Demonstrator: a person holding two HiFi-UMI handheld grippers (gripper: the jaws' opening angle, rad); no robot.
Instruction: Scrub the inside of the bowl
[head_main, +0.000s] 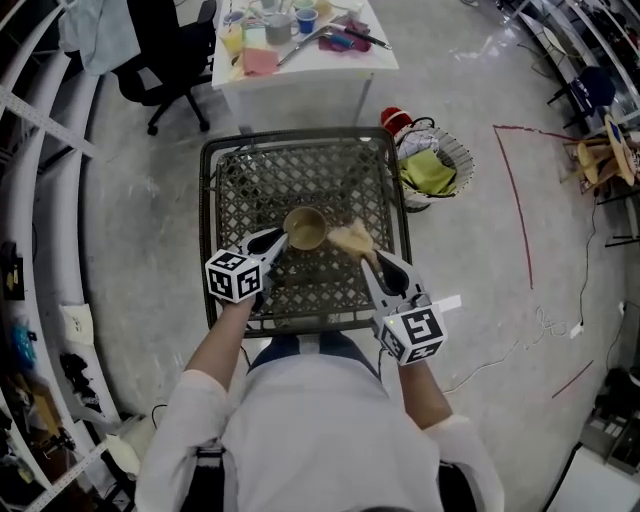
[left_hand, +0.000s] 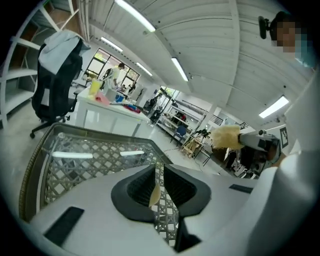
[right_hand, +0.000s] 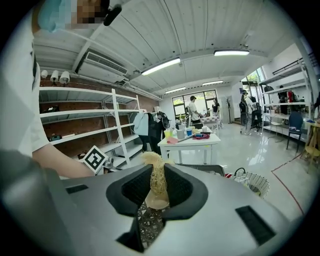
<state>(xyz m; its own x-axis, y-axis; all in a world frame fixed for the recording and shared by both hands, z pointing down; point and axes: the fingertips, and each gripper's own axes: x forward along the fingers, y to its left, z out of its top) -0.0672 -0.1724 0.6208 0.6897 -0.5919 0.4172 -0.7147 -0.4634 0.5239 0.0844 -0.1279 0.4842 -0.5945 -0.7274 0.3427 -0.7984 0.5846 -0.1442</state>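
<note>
A small tan bowl (head_main: 305, 228) stands on a metal lattice table (head_main: 240, 180). My left gripper (head_main: 280, 241) is at the bowl's left side, and in the left gripper view (left_hand: 159, 187) its jaws are shut on a thin beige edge, the bowl's rim (left_hand: 154, 195). My right gripper (head_main: 367, 259) is shut on a straw-coloured fibrous scrubber (head_main: 351, 238), held just right of the bowl and apart from it. In the right gripper view (right_hand: 156, 186) the scrubber (right_hand: 157, 172) sticks up between the jaws, and the bowl (right_hand: 156, 203) shows below it.
Behind the lattice table stands a white table (head_main: 300, 75) with cups and cloths. A wire basket (head_main: 432, 168) holding a yellow-green cloth sits at the lattice table's right. A black office chair (head_main: 165, 60) is at the back left. Shelving runs along the left.
</note>
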